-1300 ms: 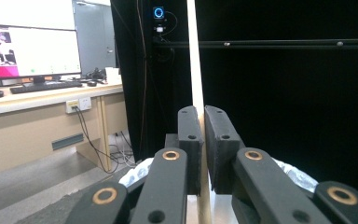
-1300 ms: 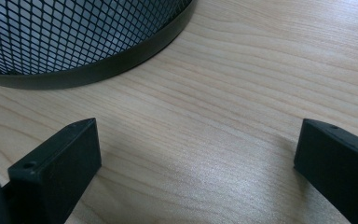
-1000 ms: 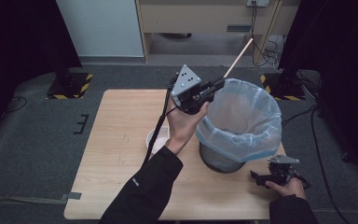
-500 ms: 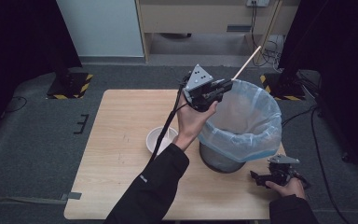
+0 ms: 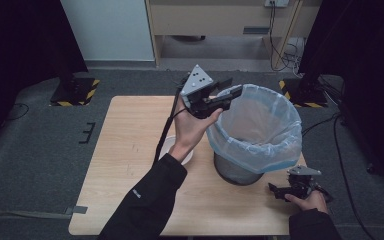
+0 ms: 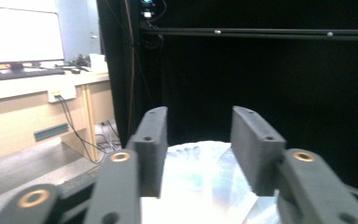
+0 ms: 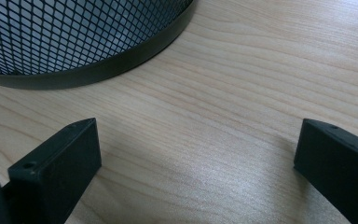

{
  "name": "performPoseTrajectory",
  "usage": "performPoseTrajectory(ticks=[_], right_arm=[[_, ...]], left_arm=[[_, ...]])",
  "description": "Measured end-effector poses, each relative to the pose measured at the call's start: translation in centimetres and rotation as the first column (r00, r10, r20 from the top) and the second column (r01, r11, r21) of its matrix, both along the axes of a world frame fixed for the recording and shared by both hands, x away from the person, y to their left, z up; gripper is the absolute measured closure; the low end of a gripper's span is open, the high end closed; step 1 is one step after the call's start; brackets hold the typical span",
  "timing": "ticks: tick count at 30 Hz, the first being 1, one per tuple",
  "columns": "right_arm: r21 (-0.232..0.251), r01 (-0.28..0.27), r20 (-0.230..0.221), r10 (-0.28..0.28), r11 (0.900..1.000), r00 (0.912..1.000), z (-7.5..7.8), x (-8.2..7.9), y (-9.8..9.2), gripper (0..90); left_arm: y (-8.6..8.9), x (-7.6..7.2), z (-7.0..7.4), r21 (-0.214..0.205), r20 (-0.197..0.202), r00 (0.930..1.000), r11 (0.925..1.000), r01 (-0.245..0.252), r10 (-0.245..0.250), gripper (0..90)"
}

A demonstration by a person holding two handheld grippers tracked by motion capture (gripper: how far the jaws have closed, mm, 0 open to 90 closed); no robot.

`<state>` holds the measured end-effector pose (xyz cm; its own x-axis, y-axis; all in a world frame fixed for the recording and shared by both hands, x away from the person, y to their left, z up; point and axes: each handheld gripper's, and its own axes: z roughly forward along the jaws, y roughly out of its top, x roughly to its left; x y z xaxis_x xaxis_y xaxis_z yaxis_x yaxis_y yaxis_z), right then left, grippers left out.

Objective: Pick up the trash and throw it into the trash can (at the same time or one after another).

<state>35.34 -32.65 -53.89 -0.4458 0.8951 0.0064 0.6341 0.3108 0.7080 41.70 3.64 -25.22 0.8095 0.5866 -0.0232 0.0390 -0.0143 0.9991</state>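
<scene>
A black mesh bin (image 5: 237,172) lined with a pale blue bag (image 5: 260,127) stands on the right half of the wooden table (image 5: 125,135). My left gripper (image 5: 231,88) is held in the air at the bag's left rim and points over its mouth. Its jaws have just been opening and nothing is between them. In the left gripper view the left gripper (image 6: 198,154) is open above the crumpled bag (image 6: 200,191). My right gripper (image 5: 275,191) rests low on the table at the front right, beside the bin's base (image 7: 74,42). The right gripper (image 7: 196,163) is wide open and empty.
A white bowl (image 5: 169,146) sits on the table just left of the bin, partly hidden behind the left hand. Black stands with yellow-striped bases (image 5: 72,92) and cables lie on the floor around the table. A wooden bench (image 5: 220,20) is at the back.
The thin wooden stick that the left gripper held over the bin is gone from its jaws, which have opened. The left hand shifted slightly right toward the bin. The right gripper stayed put.
</scene>
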Motion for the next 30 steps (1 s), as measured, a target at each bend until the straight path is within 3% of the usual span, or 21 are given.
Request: performPoseTrajectory(ticks=[7,8,14,20,25,30], right_arm=[[-0.002,-0.002,0.0,0.002,1.0,1.0,0.0,0.0,0.0,0.8],[-0.002,-0.002,0.0,0.002,1.0,1.0,0.0,0.0,0.0,0.8],[-0.002,-0.002,0.0,0.002,1.0,1.0,0.0,0.0,0.0,0.8],[-0.002,-0.002,0.0,0.002,1.0,1.0,0.0,0.0,0.0,0.8],[-0.002,-0.002,0.0,0.002,1.0,1.0,0.0,0.0,0.0,0.8],[-0.001,0.0,0.0,0.0,1.0,1.0,0.0,0.0,0.0,0.8]], left_arm=[[4.4,-1.4,0.5,0.015,0.024,0.9974,0.9975,-0.069,0.068,43.1],[4.4,-1.4,0.5,0.015,0.024,0.9974,0.9975,-0.069,0.068,42.1],[7.4,-1.8,-0.3,0.032,0.022,0.9921,0.9918,-0.124,0.123,39.3],[9.8,-2.3,-1.9,0.055,-0.002,0.9857,0.9842,-0.168,0.169,37.6],[10.6,-2.6,-3.2,0.084,-0.014,0.9829,0.9797,-0.182,0.184,36.1],[11.5,-2.2,-5.5,0.117,-0.052,0.9772,0.9731,-0.199,0.206,33.7]])
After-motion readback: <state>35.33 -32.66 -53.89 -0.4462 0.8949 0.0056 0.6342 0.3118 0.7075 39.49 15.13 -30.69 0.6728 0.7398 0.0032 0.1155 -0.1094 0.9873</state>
